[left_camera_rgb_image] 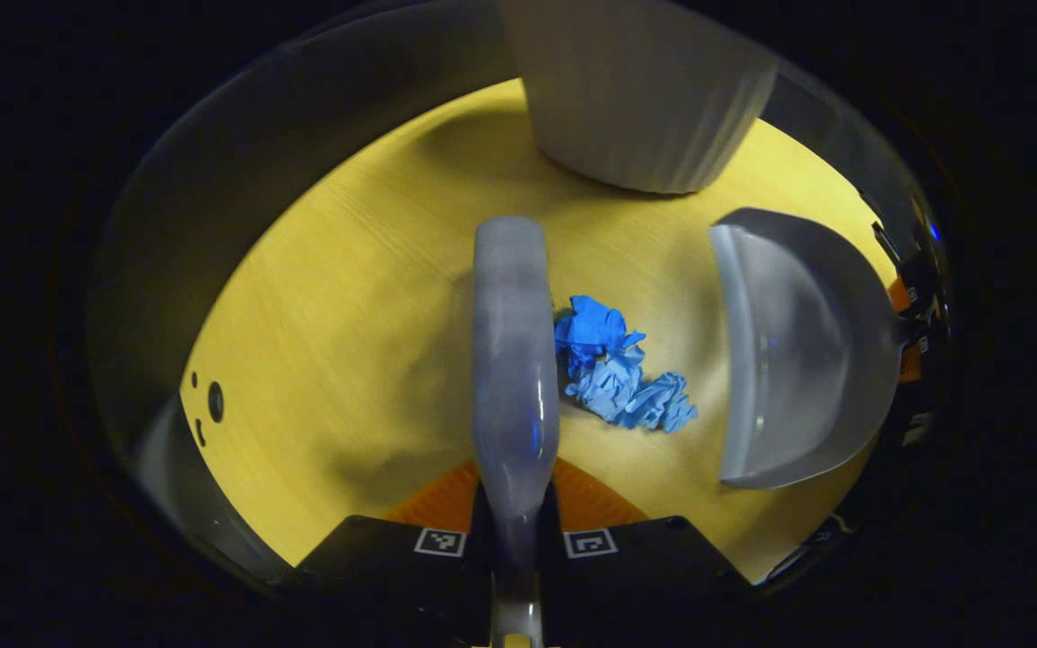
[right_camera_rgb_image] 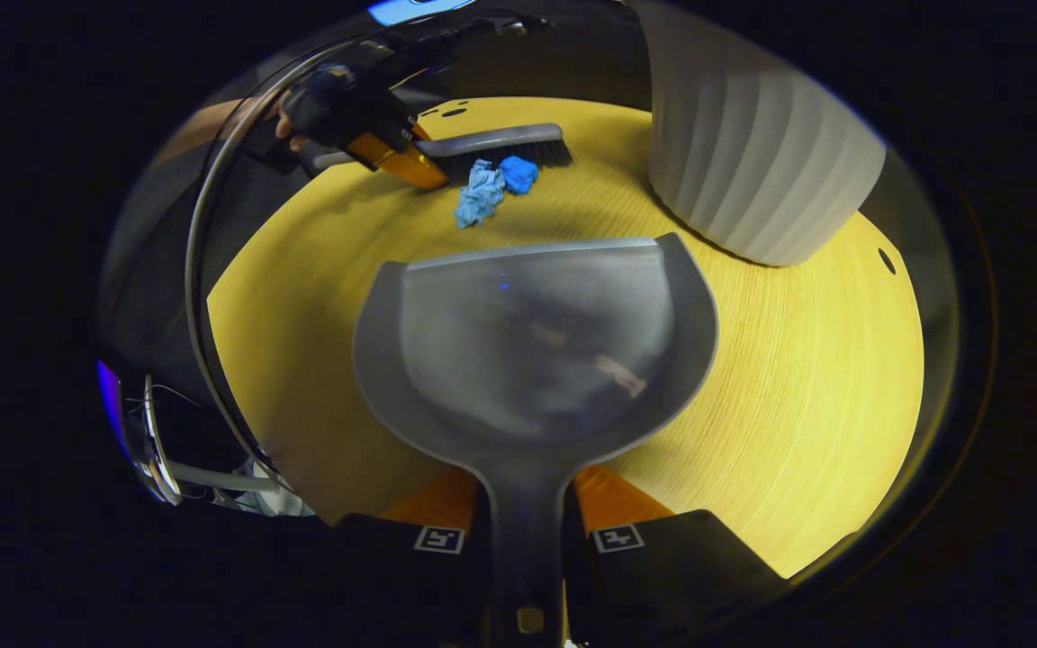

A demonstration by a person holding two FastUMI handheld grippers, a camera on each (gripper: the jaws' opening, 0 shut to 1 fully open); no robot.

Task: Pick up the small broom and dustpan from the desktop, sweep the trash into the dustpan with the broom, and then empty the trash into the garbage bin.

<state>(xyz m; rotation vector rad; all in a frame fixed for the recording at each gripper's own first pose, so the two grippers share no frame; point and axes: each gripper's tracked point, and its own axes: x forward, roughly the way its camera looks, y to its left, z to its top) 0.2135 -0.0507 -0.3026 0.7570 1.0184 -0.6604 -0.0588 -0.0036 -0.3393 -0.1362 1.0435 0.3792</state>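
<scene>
Broom [left_camera_rgb_image: 515, 360] beside trash [left_camera_rgb_image: 619, 367], dustpan [left_camera_rgb_image: 802, 346] near.

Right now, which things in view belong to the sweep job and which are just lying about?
In the job:
- broom, shut in the left gripper
- dustpan, shut in the right gripper
- blue crumpled trash, on the desktop between broom and dustpan
- garbage bin, white and ribbed, standing on the desktop

Lying about:
- cables past the desktop's edge

On the yellow wooden desktop [left_camera_rgb_image: 320, 315], crumpled blue trash [left_camera_rgb_image: 619, 371] lay between the grey plastic broom [left_camera_rgb_image: 512, 360] and grey plastic dustpan [left_camera_rgb_image: 798, 351]; the white ribbed bin [left_camera_rgb_image: 644, 90] stood behind.
</scene>
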